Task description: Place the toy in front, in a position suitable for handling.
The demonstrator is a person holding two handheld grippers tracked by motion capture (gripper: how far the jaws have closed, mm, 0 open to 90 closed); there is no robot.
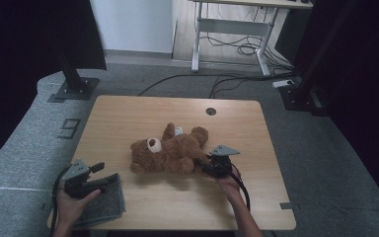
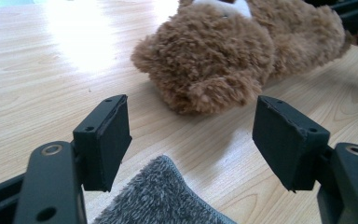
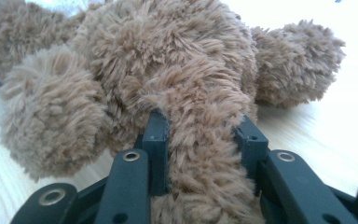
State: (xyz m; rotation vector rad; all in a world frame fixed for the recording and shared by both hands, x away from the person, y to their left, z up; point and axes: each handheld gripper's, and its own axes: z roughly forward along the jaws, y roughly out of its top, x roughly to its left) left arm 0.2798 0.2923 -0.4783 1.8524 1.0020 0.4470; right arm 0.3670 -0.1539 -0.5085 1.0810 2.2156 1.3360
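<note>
Fur is bulging between the jaws of the right gripper [image 3: 200, 140], which is clamping onto a limb of the brown teddy bear [image 1: 170, 150]; in the right gripper view the black pads are sinking into the plush on both sides. From the high view the bear is lying on its side near the middle of the wooden surface [image 1: 128, 113], its head pointing toward the left edge and its pale muzzle facing up, while the right gripper is meeting it from the side toward the right edge, held by the person's right hand [image 1: 229, 183]. The left gripper [image 2: 193, 140] is resting near the front left corner with its jaws standing wide apart and nothing between them, hovering just over a grey fuzzy cloth [image 1: 106, 200] that is lying at that corner, well apart from the bear. The person's left hand [image 1: 71, 205] is gripping it from below.
</note>
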